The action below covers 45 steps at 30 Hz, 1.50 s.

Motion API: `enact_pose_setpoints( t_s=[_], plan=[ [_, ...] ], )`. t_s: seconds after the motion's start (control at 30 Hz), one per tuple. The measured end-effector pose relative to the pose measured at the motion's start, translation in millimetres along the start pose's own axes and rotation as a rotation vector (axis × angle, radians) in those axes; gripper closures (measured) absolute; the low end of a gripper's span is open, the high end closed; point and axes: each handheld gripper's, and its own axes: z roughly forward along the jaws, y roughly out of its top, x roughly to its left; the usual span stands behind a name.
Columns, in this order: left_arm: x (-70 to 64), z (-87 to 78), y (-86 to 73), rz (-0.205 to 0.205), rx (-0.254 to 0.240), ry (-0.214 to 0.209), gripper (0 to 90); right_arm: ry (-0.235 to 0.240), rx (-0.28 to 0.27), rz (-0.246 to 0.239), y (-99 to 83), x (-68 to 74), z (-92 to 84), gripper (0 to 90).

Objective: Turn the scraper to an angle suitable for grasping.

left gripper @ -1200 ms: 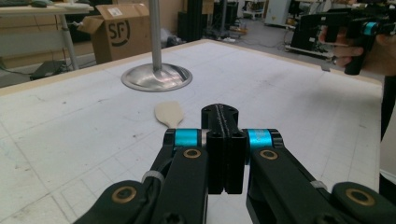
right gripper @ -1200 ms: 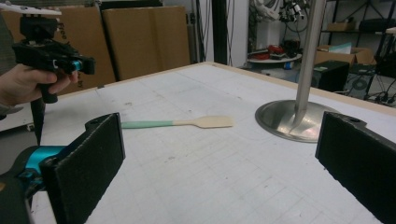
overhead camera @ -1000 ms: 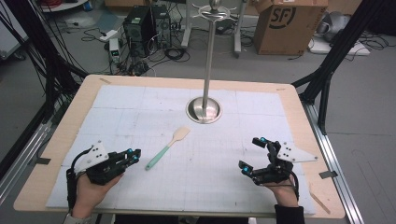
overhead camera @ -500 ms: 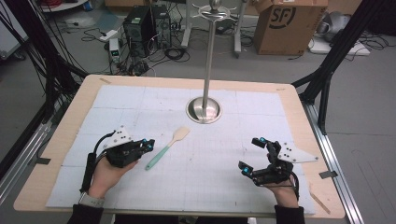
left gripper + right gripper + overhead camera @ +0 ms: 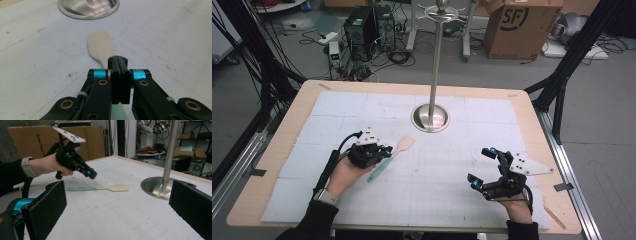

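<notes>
Your left gripper (image 5: 384,149) hangs above the middle of the spatula with a pale cream blade and mint-green handle (image 5: 391,158), which lies flat on the white gridded mat (image 5: 452,165) covering the wooden counter (image 5: 302,107). In the left gripper view its two black fingers (image 5: 120,75) are pressed together with no gap, and the cream blade reaches out ahead of their tips while a strip of green handle shows below them; from the right gripper view that gripper sits clear above the spatula, not touching it. The blade points toward the round polished base of the tall steel pole stand (image 5: 430,117), which stands near it at the far middle of the mat. Your right gripper (image 5: 482,167) rests well apart, near the right front of the mat, and its padded fingers (image 5: 47,207) are spread wide with nothing between them. A brown cardboard box (image 5: 517,25) sits on the floor beyond the counter.
</notes>
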Motion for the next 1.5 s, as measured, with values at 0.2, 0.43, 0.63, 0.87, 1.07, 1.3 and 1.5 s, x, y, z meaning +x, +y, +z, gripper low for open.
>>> enact_pose_setpoints(
  t_s=[0.2, 0.43, 0.63, 0.87, 1.07, 1.3, 1.5],
  plan=[
    [0.2, 23.6, 5.8, 0.016, 0.062, -0.020, 89.8, 0.005, -0.004, -0.001, 0.1, -0.5, 0.4, 0.2],
    [-0.3, 36.7, 8.1, 0.048, 0.104, -0.026, 89.8, 0.014, 0.002, -0.002, 0.3, 0.1, 0.4, 0.2],
    [4.6, 43.3, 9.0, 0.057, 0.124, -0.018, 89.8, 0.024, -0.014, 0.010, 0.6, 0.6, 1.2, 0.2],
    [1.4, 50.7, 8.2, 0.085, 0.129, -0.043, 89.8, 0.024, -0.001, 0.008, -0.5, 0.1, 4.0, 0.2],
    [6.5, 48.5, 7.8, 0.081, 0.139, -0.010, 89.9, 0.020, -0.002, 0.008, -0.7, -0.4, 3.1, 0.2],
    [14.2, 40.6, 4.2, 0.064, 0.157, 0.024, 89.9, 0.017, -0.002, 0.010, -2.0, -1.3, 0.5, 0.2],
    [23.2, 29.3, -3.7, 0.038, 0.157, 0.038, 89.9, 0.012, 0.002, 0.015, -3.0, -0.5, -2.0, 0.2]
  ],
)
